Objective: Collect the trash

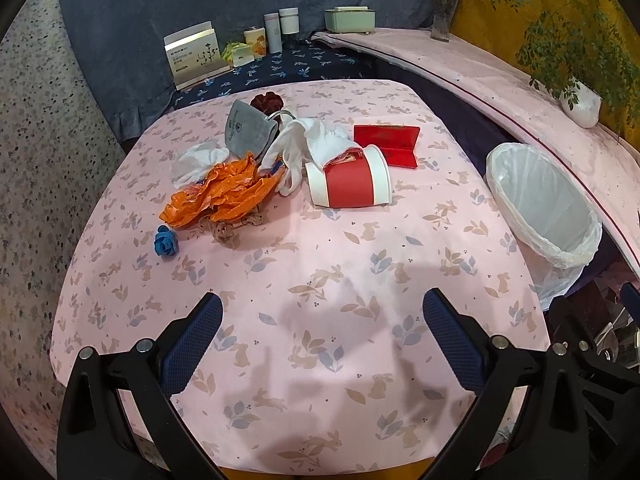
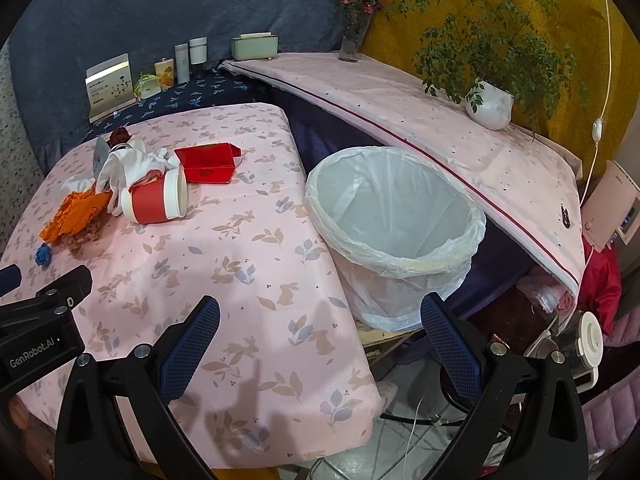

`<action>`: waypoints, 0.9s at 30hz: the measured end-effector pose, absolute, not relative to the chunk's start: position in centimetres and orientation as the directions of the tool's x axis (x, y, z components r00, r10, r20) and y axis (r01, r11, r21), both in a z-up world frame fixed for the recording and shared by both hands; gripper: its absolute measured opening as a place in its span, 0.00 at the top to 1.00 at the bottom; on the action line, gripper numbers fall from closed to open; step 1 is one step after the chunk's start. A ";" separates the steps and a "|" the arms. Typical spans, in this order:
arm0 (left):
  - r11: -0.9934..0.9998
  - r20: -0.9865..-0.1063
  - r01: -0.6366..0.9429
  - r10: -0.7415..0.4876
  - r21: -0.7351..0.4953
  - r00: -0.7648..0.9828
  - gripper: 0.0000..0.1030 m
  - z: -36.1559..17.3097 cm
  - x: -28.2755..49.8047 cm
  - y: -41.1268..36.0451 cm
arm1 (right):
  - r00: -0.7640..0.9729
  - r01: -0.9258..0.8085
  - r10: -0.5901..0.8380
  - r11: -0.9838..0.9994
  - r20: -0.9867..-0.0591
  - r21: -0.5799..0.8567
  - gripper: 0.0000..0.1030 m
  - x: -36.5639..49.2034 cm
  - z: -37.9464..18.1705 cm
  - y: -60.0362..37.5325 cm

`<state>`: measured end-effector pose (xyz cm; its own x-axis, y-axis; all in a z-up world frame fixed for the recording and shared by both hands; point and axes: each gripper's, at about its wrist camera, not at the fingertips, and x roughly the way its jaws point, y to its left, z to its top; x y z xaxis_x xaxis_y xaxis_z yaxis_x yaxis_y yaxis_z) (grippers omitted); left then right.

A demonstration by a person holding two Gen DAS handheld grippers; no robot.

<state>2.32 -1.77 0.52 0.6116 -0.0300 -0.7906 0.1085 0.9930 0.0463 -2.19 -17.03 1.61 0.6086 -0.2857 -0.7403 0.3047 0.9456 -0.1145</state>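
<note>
Trash lies on the pink rabbit-print table (image 1: pixel 320 300): an orange crumpled wrapper (image 1: pixel 224 192), a tipped red-and-white paper cup (image 1: pixel 350 178), a red folded card (image 1: pixel 388 144), white gloves (image 1: pixel 304 140), a grey mask (image 1: pixel 248 128), a white tissue (image 1: pixel 198 162) and a blue paper rose (image 1: pixel 165 242). A white-lined bin (image 2: pixel 396 216) stands off the table's right edge. My left gripper (image 1: pixel 322 332) is open and empty over the near table. My right gripper (image 2: pixel 320 336) is open and empty, near the table's right edge, in front of the bin. The cup (image 2: pixel 156 200) and the card (image 2: pixel 208 162) also show in the right wrist view.
A dark red flower (image 1: pixel 266 101) and brown curled scraps (image 1: pixel 228 232) lie by the pile. Boxes and tins (image 1: pixel 196 56) stand on a blue cloth behind. A long pink shelf (image 2: pixel 440 120) with a potted plant (image 2: pixel 488 104) and a vase (image 2: pixel 352 36) runs along the right.
</note>
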 end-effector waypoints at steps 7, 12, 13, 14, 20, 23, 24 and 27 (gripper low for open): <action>0.992 -0.772 0.115 -0.032 0.054 0.635 0.07 1.8 2.3 -1.9 | 0.620 0.301 -0.289 0.946 -0.729 -0.119 0.06 -2.0 2.7 -16.9; 0.992 -0.767 0.111 -0.029 0.056 0.641 0.07 2.3 2.6 -1.7 | 0.615 0.298 -0.288 0.947 -0.734 -0.122 0.06 -1.7 3.0 -16.9; 0.992 -0.766 0.111 -0.030 0.055 0.642 0.07 2.4 2.6 -1.8 | 0.615 0.297 -0.288 0.947 -0.734 -0.123 0.06 -1.6 3.1 -16.9; 0.992 -0.764 0.111 -0.029 0.056 0.644 0.07 2.5 2.6 -1.8 | 0.614 0.296 -0.288 0.947 -0.735 -0.124 0.06 -1.6 3.1 -16.9; 0.992 -0.759 0.114 -0.028 0.061 0.651 0.07 3.0 2.5 -1.9 | 0.615 0.280 -0.284 0.951 -0.735 -0.134 0.06 -1.6 3.6 -16.6; 0.992 -0.761 0.112 -0.032 0.054 0.648 0.07 3.1 2.6 -1.9 | 0.613 0.271 -0.287 0.952 -0.736 -0.146 0.06 -1.6 3.7 -16.4; 0.993 -0.761 0.111 -0.037 0.046 0.648 0.07 3.2 2.6 -1.9 | 0.612 0.269 -0.288 0.952 -0.737 -0.148 0.06 -1.6 3.7 -16.4; 0.994 -0.771 0.100 -0.035 0.038 0.636 0.07 3.2 2.8 -1.9 | 0.612 0.265 -0.281 0.954 -0.739 -0.144 0.06 -1.6 3.9 -16.6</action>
